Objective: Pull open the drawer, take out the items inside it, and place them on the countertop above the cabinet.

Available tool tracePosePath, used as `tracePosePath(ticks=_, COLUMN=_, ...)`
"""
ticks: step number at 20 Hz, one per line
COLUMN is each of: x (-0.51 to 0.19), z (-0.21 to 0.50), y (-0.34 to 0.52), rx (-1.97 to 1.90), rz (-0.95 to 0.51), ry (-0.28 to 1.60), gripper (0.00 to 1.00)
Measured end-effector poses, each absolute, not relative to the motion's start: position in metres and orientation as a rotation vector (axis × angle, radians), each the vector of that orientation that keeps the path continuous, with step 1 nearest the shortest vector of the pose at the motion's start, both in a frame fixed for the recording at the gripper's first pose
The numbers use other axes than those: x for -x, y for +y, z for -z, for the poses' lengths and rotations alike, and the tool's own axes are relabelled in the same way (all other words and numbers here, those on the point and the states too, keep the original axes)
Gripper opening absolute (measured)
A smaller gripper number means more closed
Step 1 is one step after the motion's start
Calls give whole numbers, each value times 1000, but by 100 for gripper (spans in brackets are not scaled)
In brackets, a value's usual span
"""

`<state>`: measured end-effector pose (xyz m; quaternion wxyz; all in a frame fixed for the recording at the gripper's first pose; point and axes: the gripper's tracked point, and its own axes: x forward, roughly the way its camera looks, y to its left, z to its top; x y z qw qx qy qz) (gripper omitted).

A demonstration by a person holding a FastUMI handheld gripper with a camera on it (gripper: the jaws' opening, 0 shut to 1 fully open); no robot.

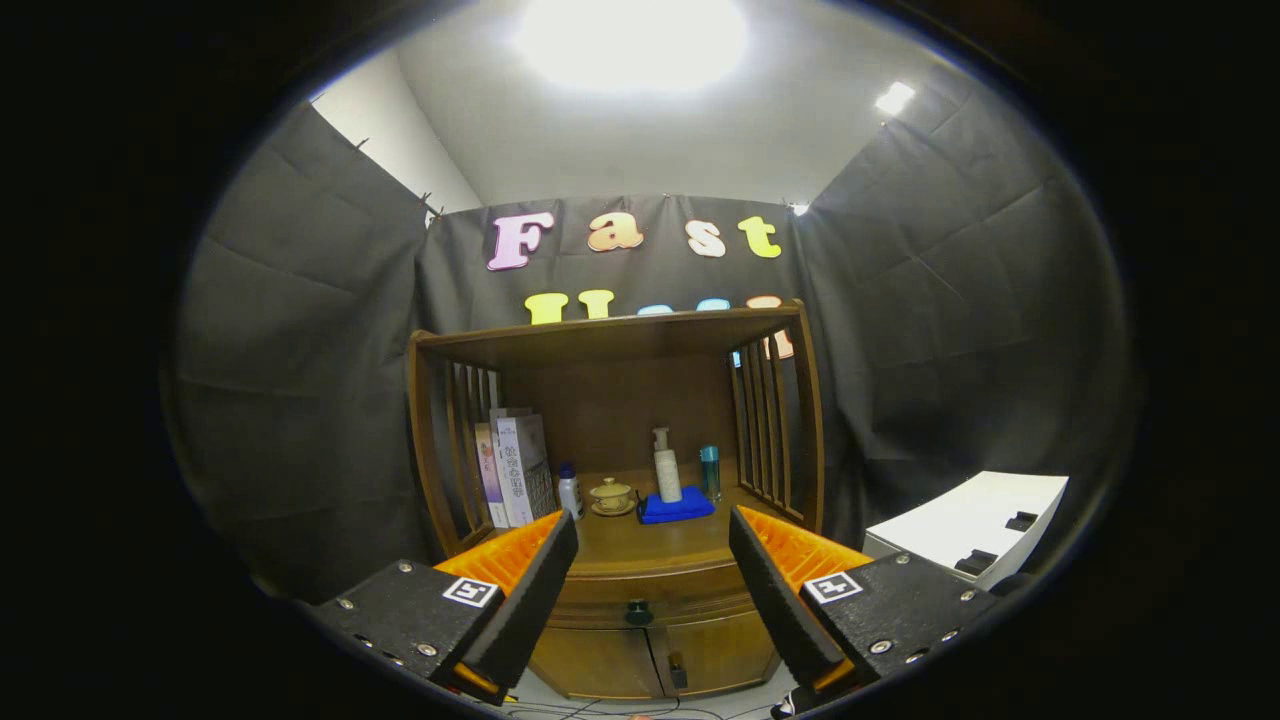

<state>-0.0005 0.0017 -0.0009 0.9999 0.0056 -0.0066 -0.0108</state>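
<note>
A wooden cabinet (620,420) stands ahead against the booth wall. Its drawer (650,592) is closed, with a dark round knob (638,612) seen between and below my fingers. My gripper (652,535) is open, held back from the cabinet with nothing between its fingers. On the countertop (640,545) sit a small white bottle (569,491), a lidded tea cup on a saucer (612,496), a pump bottle (666,470) on a blue cloth (677,507), and a teal bottle (710,472). The drawer's contents are hidden.
Several books (515,470) lean at the left of the countertop. Slatted wooden sides and a top shelf (610,335) enclose it. Two lower doors (650,660) sit under the drawer. A white table (975,520) with small dark objects stands to the right.
</note>
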Motion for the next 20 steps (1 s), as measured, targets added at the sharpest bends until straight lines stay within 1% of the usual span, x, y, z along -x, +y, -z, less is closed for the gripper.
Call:
tracePosePath(ticks=6, x=-3, z=1, y=-4, rx=-26, rz=25, ry=-20, gripper=95)
tracePosePath(ticks=11, x=-21, z=16, y=-12, rx=57, rz=27, ry=-20, gripper=95)
tracePosePath(ticks=14, x=-29, z=16, y=-9, rx=108, rz=-2, ry=-67, gripper=95)
tracePosePath(ticks=20, x=-55, z=74, y=6, rx=108, rz=-81, ry=10, gripper=95)
